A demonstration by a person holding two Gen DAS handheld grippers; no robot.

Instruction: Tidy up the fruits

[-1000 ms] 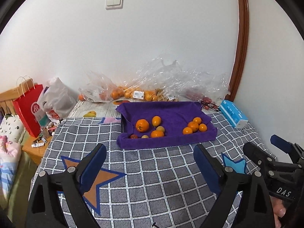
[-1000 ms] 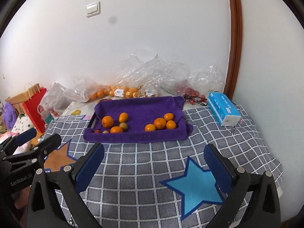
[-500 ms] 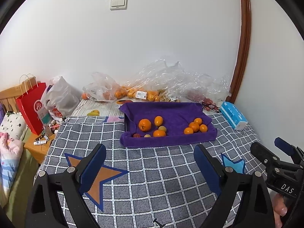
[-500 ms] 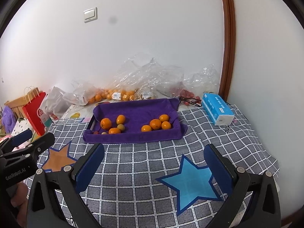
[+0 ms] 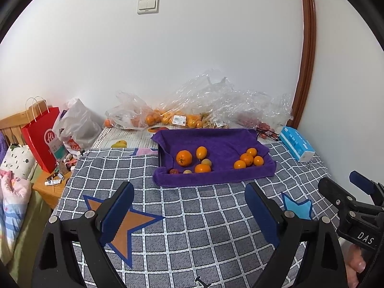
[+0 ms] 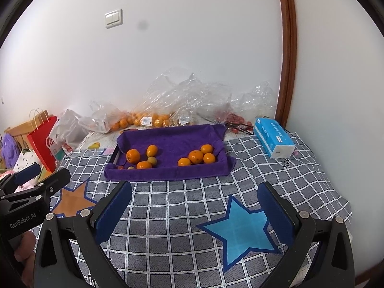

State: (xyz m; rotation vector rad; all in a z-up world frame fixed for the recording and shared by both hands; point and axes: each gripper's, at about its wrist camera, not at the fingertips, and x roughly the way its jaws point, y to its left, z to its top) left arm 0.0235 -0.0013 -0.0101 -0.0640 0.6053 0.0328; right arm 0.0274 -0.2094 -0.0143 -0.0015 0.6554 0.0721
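A tray lined with a purple towel (image 5: 216,141) (image 6: 172,136) sits on the checked cloth toward the wall. Its left part holds a large orange (image 5: 184,158) (image 6: 133,155), an oval orange fruit (image 5: 201,152), another orange (image 5: 202,168) and a few small fruits. Its right part holds a cluster of small oranges (image 5: 247,159) (image 6: 196,156). My left gripper (image 5: 189,192) hovers open and empty over the cloth, well short of the tray. My right gripper (image 6: 195,192) is open and empty too, beside it on the right.
Clear plastic bags with more oranges (image 5: 168,117) (image 6: 144,120) lie against the wall behind the tray. A blue tissue pack (image 5: 296,145) (image 6: 273,139) lies at the right. A red paper bag (image 5: 42,136) and a white bag (image 5: 76,127) stand off the left edge.
Both views have drawn back and risen a little, so the tray looks smaller and lower. Both grippers stay open and empty.
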